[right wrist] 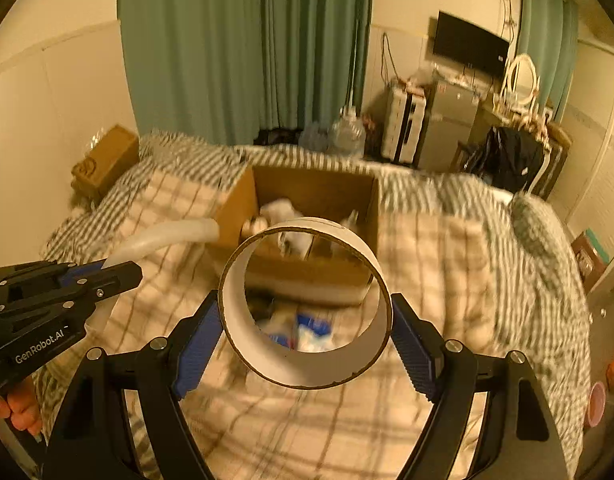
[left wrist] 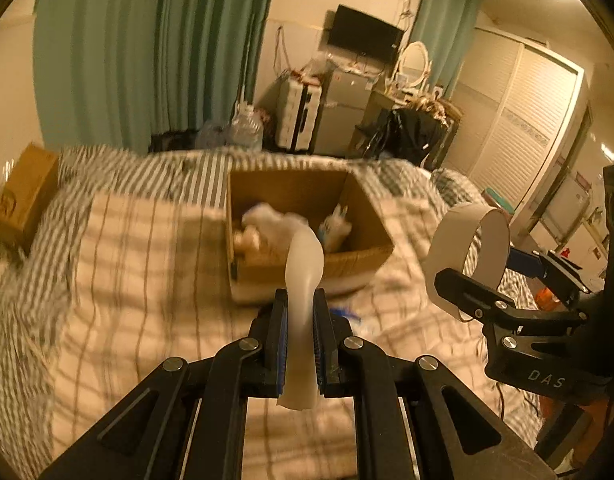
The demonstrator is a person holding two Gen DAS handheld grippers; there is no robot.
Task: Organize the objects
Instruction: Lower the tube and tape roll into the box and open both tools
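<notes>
An open cardboard box sits on the checked bed cover and holds several pale items. My left gripper is shut on a long curved whitish plastic piece, held in front of the box; it also shows in the right wrist view. My right gripper is shut on a wide white tape ring, held above the bed before the box; the ring shows in the left wrist view at right.
Blue-and-white packets lie on the bed cover in front of the box. A closed brown carton sits at the bed's far left corner. Green curtains, a small fridge and clutter stand beyond the bed.
</notes>
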